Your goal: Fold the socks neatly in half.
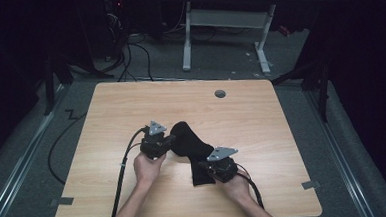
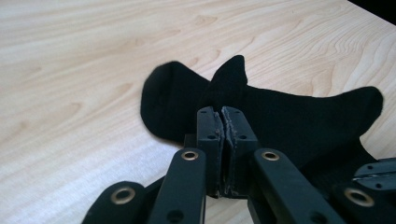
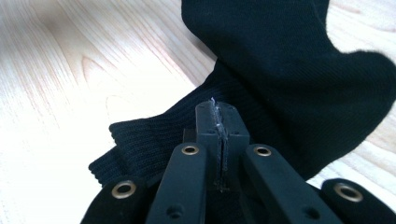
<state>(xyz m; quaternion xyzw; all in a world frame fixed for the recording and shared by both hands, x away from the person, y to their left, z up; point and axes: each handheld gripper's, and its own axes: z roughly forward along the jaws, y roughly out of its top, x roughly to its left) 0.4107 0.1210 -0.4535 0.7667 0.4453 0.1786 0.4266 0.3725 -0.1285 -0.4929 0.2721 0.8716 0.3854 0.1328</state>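
Black sock [image 1: 192, 147] lies low centre of your frame on the wooden table [image 1: 111, 118]. Your right gripper [image 1: 207, 167] has its jaws closed on the ribbed cuff; your left gripper [image 1: 170, 139] pinches a raised fold. Beyond, a grommet [image 1: 220, 93], then a desk frame [image 1: 224, 34] at the top.

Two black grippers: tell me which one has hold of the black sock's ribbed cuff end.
The right gripper. Its jaws are shut on the ribbed cuff of the black sock, nearer the person; the left gripper pinches a raised fold near the rounded toe end.
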